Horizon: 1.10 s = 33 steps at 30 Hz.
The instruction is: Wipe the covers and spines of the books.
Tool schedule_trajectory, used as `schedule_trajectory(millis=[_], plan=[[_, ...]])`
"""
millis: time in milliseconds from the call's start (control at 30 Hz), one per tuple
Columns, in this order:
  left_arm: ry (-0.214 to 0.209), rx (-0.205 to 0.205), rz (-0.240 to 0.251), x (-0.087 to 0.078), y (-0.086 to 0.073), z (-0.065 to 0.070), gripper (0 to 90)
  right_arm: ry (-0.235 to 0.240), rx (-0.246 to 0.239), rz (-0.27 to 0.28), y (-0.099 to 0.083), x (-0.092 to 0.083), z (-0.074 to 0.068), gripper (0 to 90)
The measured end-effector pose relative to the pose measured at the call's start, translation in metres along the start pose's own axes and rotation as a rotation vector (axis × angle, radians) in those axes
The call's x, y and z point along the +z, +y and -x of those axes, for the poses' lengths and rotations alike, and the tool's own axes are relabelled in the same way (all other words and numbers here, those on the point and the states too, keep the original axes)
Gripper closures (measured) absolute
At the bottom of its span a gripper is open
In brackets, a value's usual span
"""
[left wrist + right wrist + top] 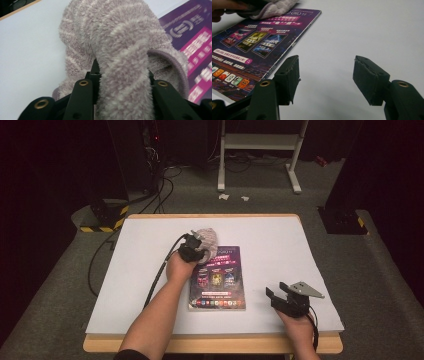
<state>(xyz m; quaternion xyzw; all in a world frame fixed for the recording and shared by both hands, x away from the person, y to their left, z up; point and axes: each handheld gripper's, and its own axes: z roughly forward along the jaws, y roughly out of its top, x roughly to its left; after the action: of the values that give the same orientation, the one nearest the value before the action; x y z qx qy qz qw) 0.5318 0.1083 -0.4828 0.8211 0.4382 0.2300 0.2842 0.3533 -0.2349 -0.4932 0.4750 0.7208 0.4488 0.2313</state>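
A fluffy pale pink-grey striped sock point(208, 240) rests at the far left corner of a purple printed booklet point(218, 280) on the white table top. My left gripper point(192, 251) is shut on the sock; in the left gripper view the sock point(120, 57) bulges up between the black jaws and hides their tips, with the booklet point(197, 45) at the right. My right gripper point(278, 292) hovers to the right of the booklet near the table's front edge. In the right gripper view this gripper point(325, 77) stands open above bare table, the booklet point(252, 47) lying to its left.
The white table top point(280, 245) has a wooden edge around it. Black cables point(100, 255) trail off the table's left side onto the grey floor. A white metal stand point(260, 150) and dark equipment are beyond the far edge.
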Motion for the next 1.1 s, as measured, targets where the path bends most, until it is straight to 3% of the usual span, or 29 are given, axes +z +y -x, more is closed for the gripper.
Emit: schedule_trajectory(millis=[67,133,333,467,533,633,800,867,967,1033,1100], plan=[[-0.001,0.018,0.006,0.005,0.006,0.009,66.4,0.004,-0.002,-0.002,0.0,0.001,-0.001,38.1],[-0.03,0.021,0.018,0.011,0.014,0.022,66.5,0.007,-0.005,-0.004,0.0,0.002,-0.002,38.1],[-0.083,0.046,0.027,0.025,0.039,0.071,66.4,0.011,-0.007,-0.004,0.0,0.003,-0.002,38.1],[-0.077,0.047,0.006,0.028,0.047,0.084,65.9,0.014,-0.01,-0.002,0.0,0.002,-0.004,38.1],[-0.086,0.041,0.007,0.026,0.044,0.08,65.7,0.017,-0.013,-0.002,0.0,0.003,-0.004,38.1],[-0.082,0.023,0.013,0.019,0.032,0.063,65.7,0.021,-0.012,-0.004,0.0,0.003,-0.003,38.2],[-0.024,-0.004,-0.005,0.003,0.007,0.025,65.8,0.019,-0.012,-0.006,0.0,0.004,-0.002,38.2],[0.013,-0.028,-0.023,-0.007,-0.005,0.004,65.7,0.016,-0.013,-0.001,0.001,0.004,-0.002,38.2],[0.04,-0.067,-0.038,-0.015,-0.014,-0.016,65.7,0.015,-0.017,0.0,0.003,0.004,-0.004,38.2],[0.031,-0.106,-0.037,-0.017,-0.018,-0.024,65.8,0.015,-0.018,-0.001,0.003,0.004,-0.005,38.2],[0.035,-0.107,-0.035,-0.016,-0.016,-0.023,65.9,0.016,-0.023,-0.001,0.003,0.005,-0.005,38.2]])
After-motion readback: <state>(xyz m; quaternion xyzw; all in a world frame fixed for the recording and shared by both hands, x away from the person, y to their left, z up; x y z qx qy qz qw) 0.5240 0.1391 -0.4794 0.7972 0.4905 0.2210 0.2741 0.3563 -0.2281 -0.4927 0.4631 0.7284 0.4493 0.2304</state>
